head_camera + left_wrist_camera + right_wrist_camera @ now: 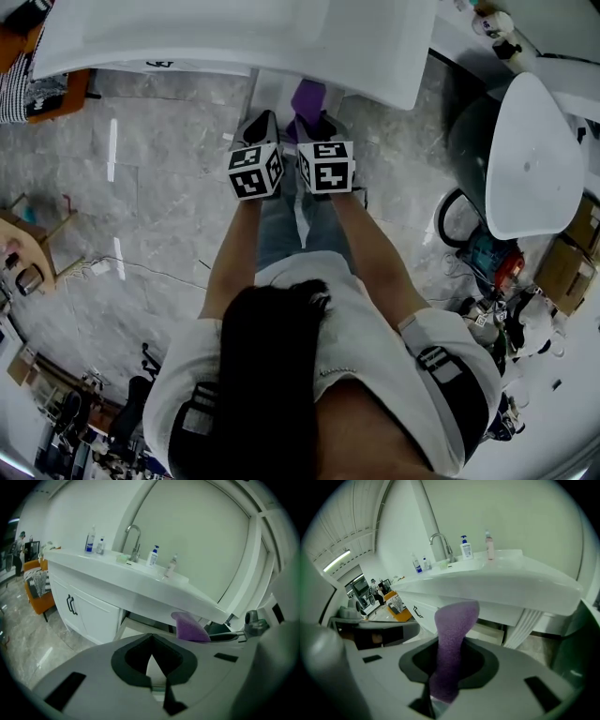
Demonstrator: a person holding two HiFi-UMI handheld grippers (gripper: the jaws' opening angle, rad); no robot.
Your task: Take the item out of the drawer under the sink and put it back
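Purple sponge pinched upright between jaws of right gripper

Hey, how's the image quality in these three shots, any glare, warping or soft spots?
Head view: bright glare streaks on the floor, and the counter is nearly blown out. Left gripper view: strong fisheye bend with black corners, so the counter edge curves. Right gripper view: same warp, a green cast at the left edge, and the close purple item looks soft.
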